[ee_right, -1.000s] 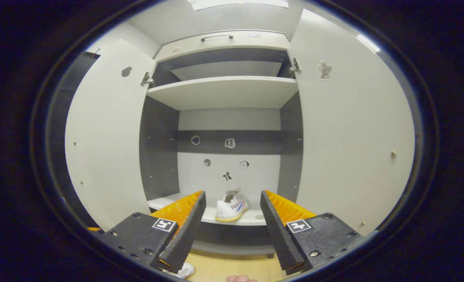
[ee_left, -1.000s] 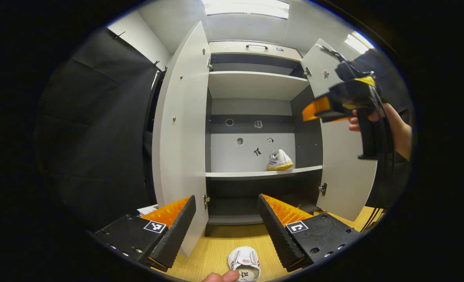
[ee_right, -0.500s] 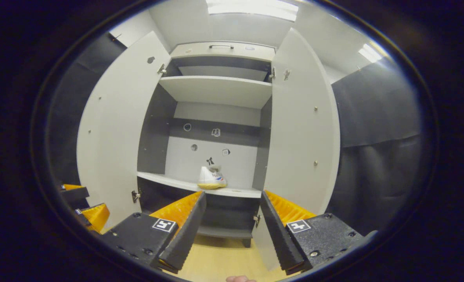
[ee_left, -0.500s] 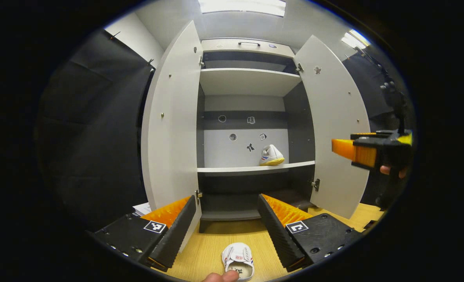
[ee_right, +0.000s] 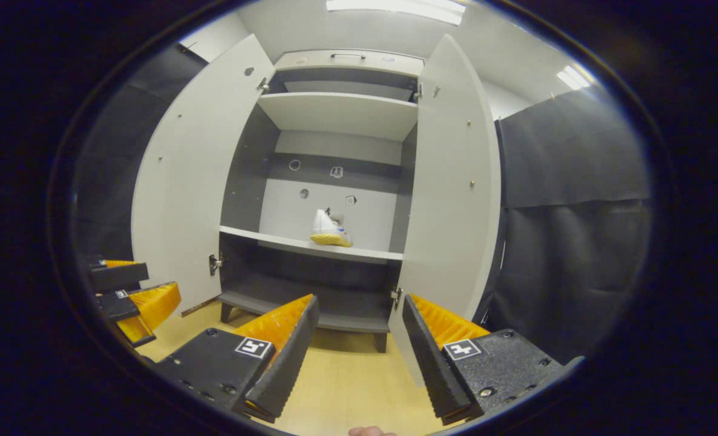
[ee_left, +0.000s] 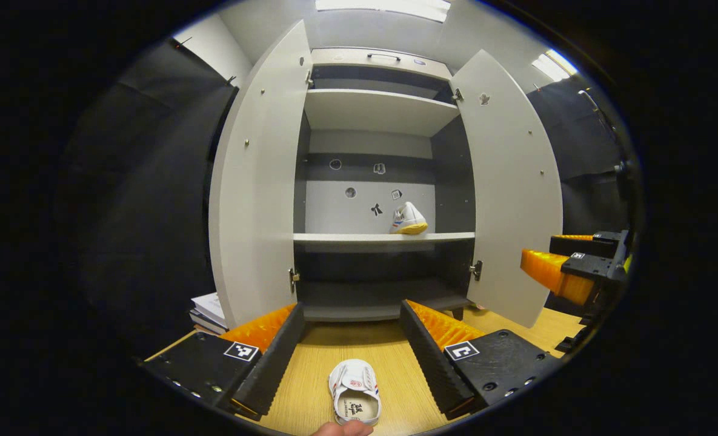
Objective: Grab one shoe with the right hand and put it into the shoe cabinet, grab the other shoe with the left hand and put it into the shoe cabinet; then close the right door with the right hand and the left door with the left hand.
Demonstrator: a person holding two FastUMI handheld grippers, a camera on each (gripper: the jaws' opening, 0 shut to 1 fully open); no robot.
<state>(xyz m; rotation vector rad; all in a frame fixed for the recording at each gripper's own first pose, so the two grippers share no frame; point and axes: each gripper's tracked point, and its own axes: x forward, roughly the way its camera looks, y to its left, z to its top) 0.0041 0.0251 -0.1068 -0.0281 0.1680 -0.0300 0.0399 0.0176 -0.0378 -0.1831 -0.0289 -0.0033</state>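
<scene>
Item: second shoe (ee_left: 354,392), white, lying on the wooden floor (ee_left: 395,351) in front of the shoe cabinet (ee_left: 383,112), toe toward the cabinet.

Position: I saw it low in the left gripper view, between the lines of the left gripper (ee_left: 351,357) jaws but nearer the camera than their tips, untouched. Jaws spread wide, holding nothing.

Companion: first shoe (ee_left: 407,220) stood on the middle shelf (ee_left: 334,238), toward its right end.

Right gripper (ee_right: 359,357): jaws spread, empty, facing the right door (ee_right: 449,200).

Doors: both open; left door (ee_left: 255,181) swung wide.

Risks, as I judged them: a descent too far forward would pass the jaws over the toe; a pinch on the soft upper might let the shoe twist or drop; lifted shoe might clip the shelf edge.
</scene>
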